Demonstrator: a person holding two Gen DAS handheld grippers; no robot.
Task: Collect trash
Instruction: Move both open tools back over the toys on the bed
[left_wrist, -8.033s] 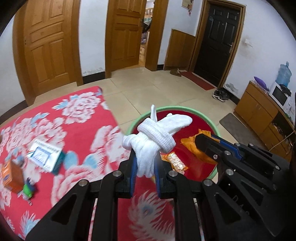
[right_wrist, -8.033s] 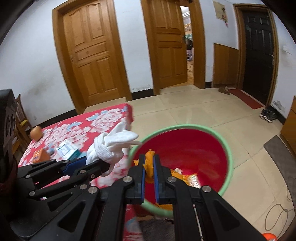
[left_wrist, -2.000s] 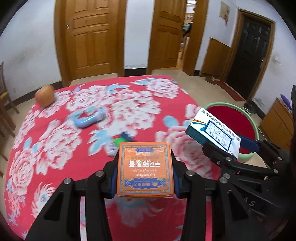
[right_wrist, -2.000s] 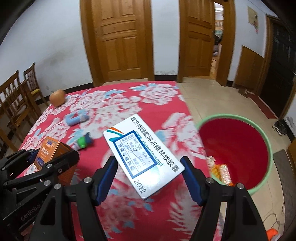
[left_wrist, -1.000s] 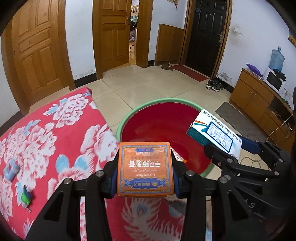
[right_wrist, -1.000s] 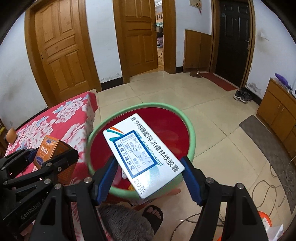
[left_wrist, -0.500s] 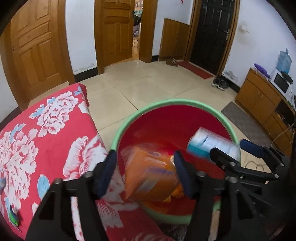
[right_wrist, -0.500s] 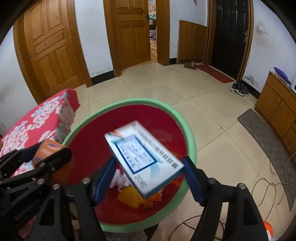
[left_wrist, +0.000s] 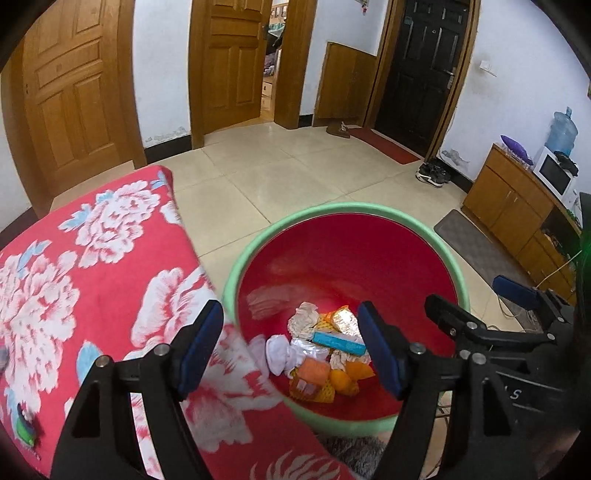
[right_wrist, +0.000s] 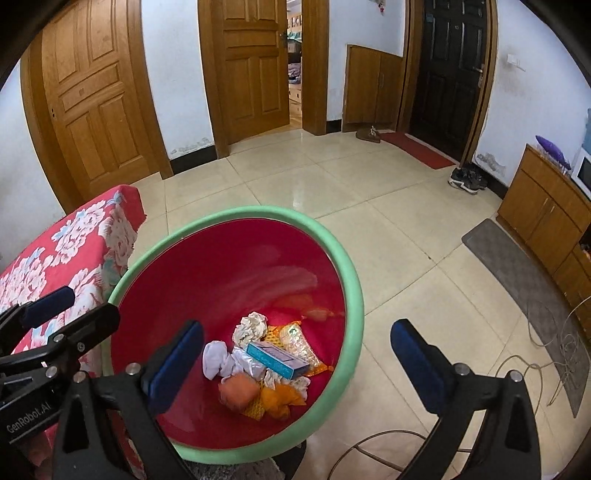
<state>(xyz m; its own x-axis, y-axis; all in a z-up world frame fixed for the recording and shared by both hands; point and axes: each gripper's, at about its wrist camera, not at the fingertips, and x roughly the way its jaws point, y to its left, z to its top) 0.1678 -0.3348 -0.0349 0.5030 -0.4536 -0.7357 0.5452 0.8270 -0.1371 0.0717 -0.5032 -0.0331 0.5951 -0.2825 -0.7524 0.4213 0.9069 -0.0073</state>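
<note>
A small green item (left_wrist: 25, 430) at the tablecloth's (left_wrist: 110, 295) edge is too blurred to identify.

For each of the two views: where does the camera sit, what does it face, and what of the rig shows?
Left wrist: on the left hand-held gripper, angled down at the red basin; its open fingers and the right hand-held gripper show.
Right wrist: on the right one, same aim; its open fingers and the left one show.
Shared: basin, trash pile.
</note>
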